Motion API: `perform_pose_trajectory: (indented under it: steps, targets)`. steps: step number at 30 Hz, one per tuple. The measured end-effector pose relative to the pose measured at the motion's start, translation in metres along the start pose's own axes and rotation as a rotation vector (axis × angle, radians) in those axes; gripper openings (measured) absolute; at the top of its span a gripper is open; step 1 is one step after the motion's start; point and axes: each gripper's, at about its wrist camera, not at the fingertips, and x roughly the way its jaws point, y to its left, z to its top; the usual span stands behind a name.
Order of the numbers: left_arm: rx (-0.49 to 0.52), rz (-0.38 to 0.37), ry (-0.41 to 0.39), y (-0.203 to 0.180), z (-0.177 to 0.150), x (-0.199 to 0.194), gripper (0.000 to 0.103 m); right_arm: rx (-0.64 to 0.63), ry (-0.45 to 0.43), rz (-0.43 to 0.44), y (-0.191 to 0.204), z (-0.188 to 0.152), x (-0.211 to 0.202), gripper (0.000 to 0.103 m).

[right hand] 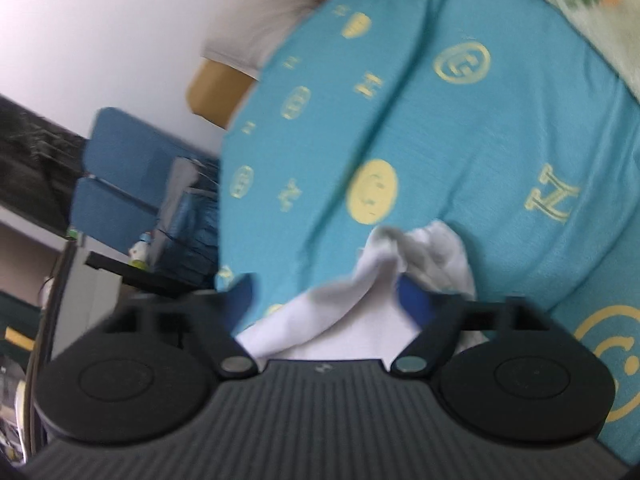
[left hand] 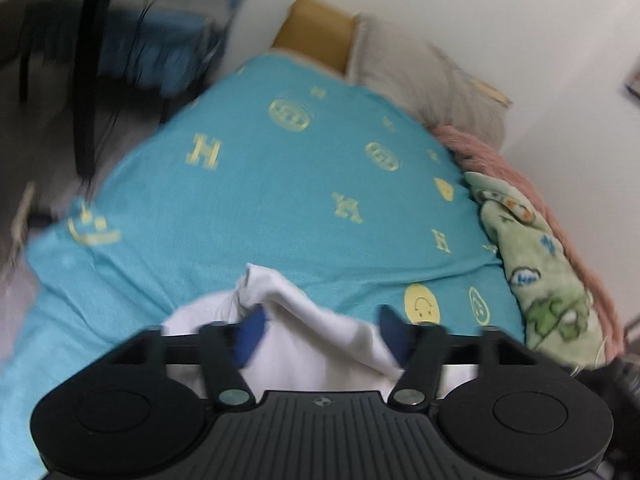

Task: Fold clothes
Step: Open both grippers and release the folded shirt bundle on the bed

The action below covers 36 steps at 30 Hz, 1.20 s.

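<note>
A white garment (left hand: pixel 304 320) lies bunched on the blue bed sheet (left hand: pixel 260 184) with yellow prints. In the left wrist view my left gripper (left hand: pixel 322 330) stands open, its blue pads (left hand: pixel 252 334) wide apart, with a raised fold of the white cloth running between them. In the right wrist view my right gripper (right hand: pixel 328 300) is also open over the same white garment (right hand: pixel 360 312), whose crumpled end rises beside the right blue pad (right hand: pixel 414 300). The sheet (right hand: pixel 460 140) fills the view behind. Neither pair of pads pinches the cloth.
A green patterned blanket (left hand: pixel 536 272) and a pink one (left hand: pixel 500 160) lie along the wall side of the bed. A grey pillow (left hand: pixel 420 76) and a wooden headboard (left hand: pixel 316 32) stand at the far end. Blue furniture (right hand: pixel 116 184) and a dark shelf stand beside the bed.
</note>
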Motion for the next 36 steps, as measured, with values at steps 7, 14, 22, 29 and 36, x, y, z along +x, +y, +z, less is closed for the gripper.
perform_pose_trajectory:
  steps: [7,14,22,29,36]
  targets:
    - [0.181,0.022,-0.068,-0.011,-0.023,-0.028,0.096,-0.339,-0.024,-0.038,0.032,-0.032,-0.014,0.084]
    - [0.330,0.096,-0.059,-0.008,-0.050,0.000,0.096,-0.495,0.000,-0.130,0.033,-0.039,0.034,0.073]
    - [0.444,0.150,0.017,-0.001,-0.060,0.047,0.096,-0.545,0.016,-0.242,0.020,-0.037,0.078,0.067]
    - [0.414,0.145,0.032,0.008,-0.059,0.043,0.095,-0.577,0.001,-0.275,0.027,-0.044,0.079,0.068]
    - [0.434,0.114,-0.002,-0.005,-0.078,-0.019,0.095,-0.557,-0.065,-0.236,0.042,-0.058,0.014,0.068]
